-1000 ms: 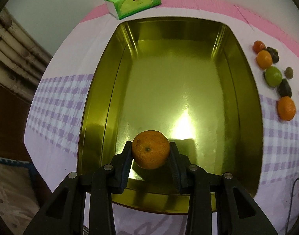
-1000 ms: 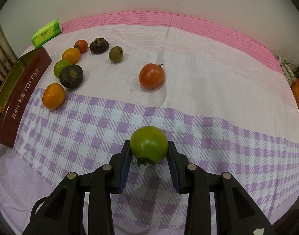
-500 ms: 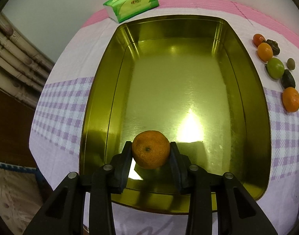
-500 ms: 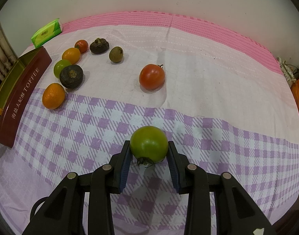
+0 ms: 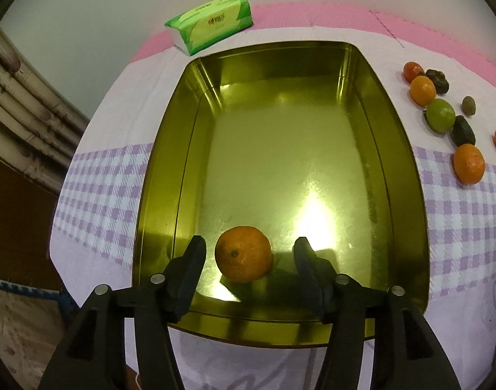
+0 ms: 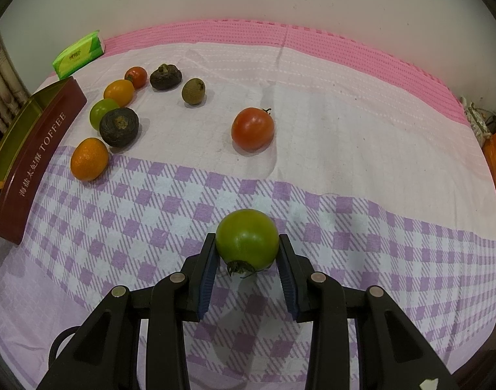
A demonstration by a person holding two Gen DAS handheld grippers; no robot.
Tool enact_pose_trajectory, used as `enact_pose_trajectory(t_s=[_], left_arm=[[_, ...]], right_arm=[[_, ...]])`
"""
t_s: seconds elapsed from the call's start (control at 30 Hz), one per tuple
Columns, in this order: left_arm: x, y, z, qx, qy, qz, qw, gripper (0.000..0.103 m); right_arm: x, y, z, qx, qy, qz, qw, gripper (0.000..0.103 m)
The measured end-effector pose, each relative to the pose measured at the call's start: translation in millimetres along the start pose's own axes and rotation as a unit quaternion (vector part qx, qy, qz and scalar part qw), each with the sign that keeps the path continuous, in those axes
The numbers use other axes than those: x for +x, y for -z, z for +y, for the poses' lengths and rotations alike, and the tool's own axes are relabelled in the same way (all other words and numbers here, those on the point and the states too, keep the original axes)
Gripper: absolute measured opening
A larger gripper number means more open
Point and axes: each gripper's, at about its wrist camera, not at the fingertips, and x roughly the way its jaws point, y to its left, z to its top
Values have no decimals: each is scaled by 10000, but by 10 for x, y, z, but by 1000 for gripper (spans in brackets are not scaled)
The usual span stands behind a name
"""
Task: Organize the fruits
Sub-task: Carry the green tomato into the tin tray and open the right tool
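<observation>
Both tools share one build. The left gripper (image 5: pixel 248 269) is matte black plastic, each finger a wedge-shaped pad tapering forward from angular, strut-like linkage arms. Four round silver screw heads sit across its links, two per side. The right gripper (image 6: pixel 248 269) has the same black arms and four silver screws, though its pads show a blue inner face with what look like fine ridges. A small pale fleck, perhaps a sticker, marks its near right arm. No hand, skin or sleeve appears.
</observation>
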Motion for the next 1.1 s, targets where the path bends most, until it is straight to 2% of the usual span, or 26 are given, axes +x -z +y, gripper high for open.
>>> enact_pose_trajectory(t_s=[0.2,0.33,0.4,0.53,0.6,0.73,0.87,1.1], left_arm=[[-61,-11,17,-2,46,-126,9999,63],[-126,-20,44,-45,119,-225,9997,64],[-171,-30,66,-75,118,-303,9994,66],[-271,-46,194,-254,147,-422,9987,74],[-325,-46,325,-438,182,-480,9977,77],[-407,6,654,-912,-41,-596,9940,81],[-383,46,886,-1350,-12,-517,9895,81],[-344,70,1023,-1614,17,-461,9858,81]], right_arm=[[-57,-20,-7,59,57,-47,10000,32],[-246,-135,78,34,13,-316,9995,32],[-355,-237,223,-141,-152,-492,9986,32],[-493,-480,803,-795,-895,-672,9905,32],[-467,-590,1172,-1153,-1359,-572,9823,32],[-383,-682,1820,-1688,-1923,-410,9658,32],[-233,-725,2334,-2154,-1997,-310,9554,32],[-3,-678,2778,-2641,-1738,-86,9487,33]])
